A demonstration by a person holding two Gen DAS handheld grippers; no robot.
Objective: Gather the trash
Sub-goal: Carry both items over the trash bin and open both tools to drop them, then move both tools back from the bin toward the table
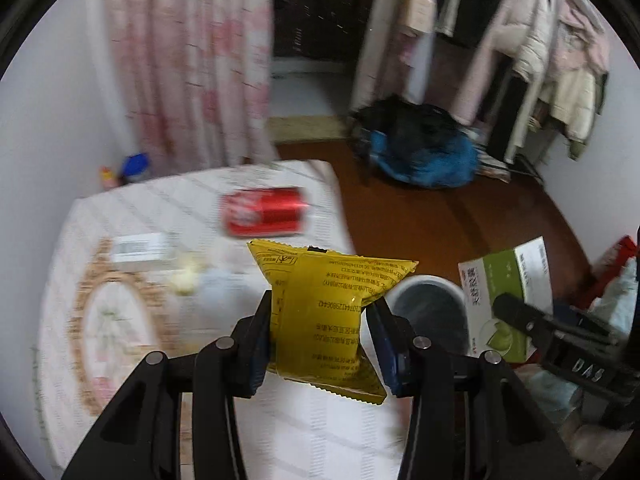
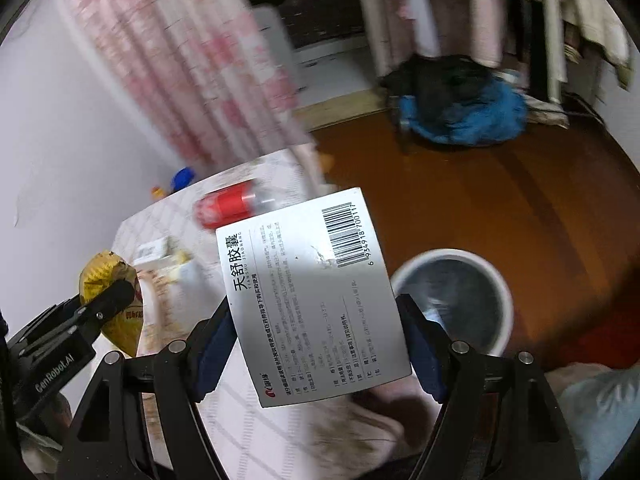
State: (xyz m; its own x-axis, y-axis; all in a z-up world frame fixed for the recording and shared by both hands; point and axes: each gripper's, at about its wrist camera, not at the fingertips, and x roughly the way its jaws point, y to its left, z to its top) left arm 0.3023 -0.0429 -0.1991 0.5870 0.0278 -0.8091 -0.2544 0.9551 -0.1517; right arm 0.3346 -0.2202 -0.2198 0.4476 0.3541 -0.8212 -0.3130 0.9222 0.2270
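Observation:
My left gripper (image 1: 320,320) is shut on a yellow snack wrapper (image 1: 320,300) and holds it above the table's right edge. My right gripper (image 2: 316,320) is shut on a white and green medicine box (image 2: 312,296), held above the table edge beside the bin. The box also shows in the left wrist view (image 1: 508,296), and the wrapper in the right wrist view (image 2: 112,300). A white trash bin (image 2: 460,300) stands on the floor right of the table; it also shows in the left wrist view (image 1: 432,312). A red cola can (image 1: 266,214) lies on its side on the table.
The table (image 1: 120,320) has a pale patterned cloth, with a small white box (image 1: 140,250) and crumpled bits (image 1: 188,276) on it. A blue and black bag (image 1: 420,148) lies on the brown floor. A pink curtain (image 1: 188,60) and hanging clothes (image 1: 540,48) stand behind.

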